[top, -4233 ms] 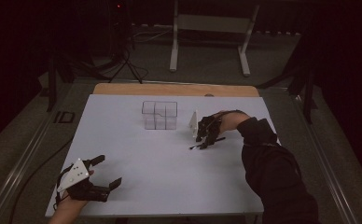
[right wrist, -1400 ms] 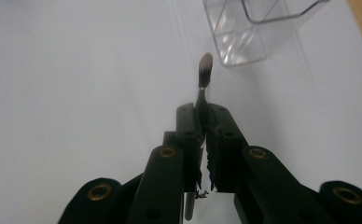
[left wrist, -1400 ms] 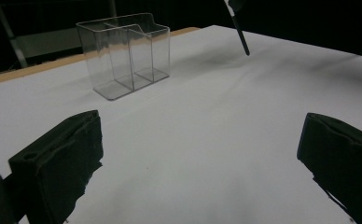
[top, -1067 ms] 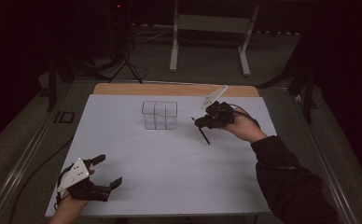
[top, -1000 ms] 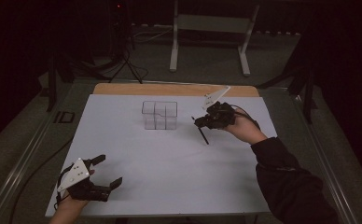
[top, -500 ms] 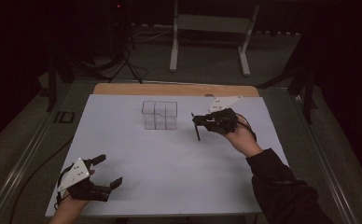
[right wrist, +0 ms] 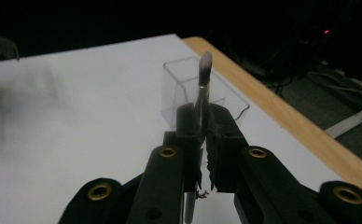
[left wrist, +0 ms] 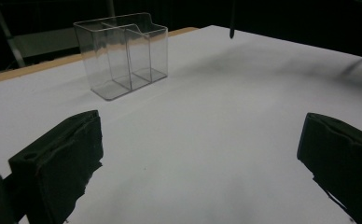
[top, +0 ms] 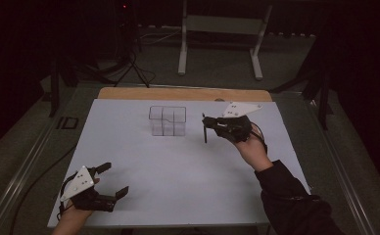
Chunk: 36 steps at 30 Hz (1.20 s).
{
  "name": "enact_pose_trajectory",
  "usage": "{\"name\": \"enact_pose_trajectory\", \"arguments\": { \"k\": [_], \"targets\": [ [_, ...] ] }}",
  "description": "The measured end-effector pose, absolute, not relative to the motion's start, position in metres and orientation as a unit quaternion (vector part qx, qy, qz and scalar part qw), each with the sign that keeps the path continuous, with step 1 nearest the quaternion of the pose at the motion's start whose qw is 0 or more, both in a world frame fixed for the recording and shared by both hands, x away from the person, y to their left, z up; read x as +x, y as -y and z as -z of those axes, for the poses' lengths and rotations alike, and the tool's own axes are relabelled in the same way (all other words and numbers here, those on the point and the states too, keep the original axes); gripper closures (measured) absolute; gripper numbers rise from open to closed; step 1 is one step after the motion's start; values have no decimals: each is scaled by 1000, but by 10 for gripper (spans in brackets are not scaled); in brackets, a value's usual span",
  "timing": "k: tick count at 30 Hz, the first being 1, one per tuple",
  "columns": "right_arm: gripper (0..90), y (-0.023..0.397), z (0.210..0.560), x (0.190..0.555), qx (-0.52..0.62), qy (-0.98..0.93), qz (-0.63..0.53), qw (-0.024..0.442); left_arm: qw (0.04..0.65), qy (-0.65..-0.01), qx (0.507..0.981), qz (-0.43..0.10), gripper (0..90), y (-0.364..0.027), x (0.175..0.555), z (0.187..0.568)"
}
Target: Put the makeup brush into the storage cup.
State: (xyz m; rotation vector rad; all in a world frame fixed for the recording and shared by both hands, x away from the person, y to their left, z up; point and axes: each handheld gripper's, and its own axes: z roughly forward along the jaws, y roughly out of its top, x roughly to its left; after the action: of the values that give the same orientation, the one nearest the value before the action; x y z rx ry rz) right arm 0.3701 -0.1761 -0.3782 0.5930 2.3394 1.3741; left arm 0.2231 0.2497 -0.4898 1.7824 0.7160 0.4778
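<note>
Clear organizer point(top: 167, 121) awaits; right tongs point(top: 206, 121) pinch brush point(right wrist: 203, 77), left tongs point(top: 113, 180) spread idle; next lower it in.

Right tool point(top: 208, 120) held above the white bench point(top: 188, 181), jaws pinched on a thin dark brush point(top: 204, 131) hanging roughly upright, just right of the clear divided organizer point(top: 168, 121), not touching it. Left tool point(top: 110, 182) rests at bench's near-left corner, jaws spread, nothing between them

Brush point(right wrist: 204, 81) handle hidden between claw pads
</note>
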Motion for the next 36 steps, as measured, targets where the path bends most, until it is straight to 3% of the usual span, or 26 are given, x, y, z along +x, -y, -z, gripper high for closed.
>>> {"name": "enact_pose_trajectory", "arguments": {
  "k": [11,23,36],
  "targets": [
    [843,170,354,369,219,-813,-508,184,549,-302,753,-202,12,-248,224,490],
    [842,155,314,374,204,-796,-526,222,548,-298,755,-201,12,-248,225,490],
    [842,139,293,400,217,-780,-542,227,551,-299,754,-199,12,-248,225,490]
  ]
}}
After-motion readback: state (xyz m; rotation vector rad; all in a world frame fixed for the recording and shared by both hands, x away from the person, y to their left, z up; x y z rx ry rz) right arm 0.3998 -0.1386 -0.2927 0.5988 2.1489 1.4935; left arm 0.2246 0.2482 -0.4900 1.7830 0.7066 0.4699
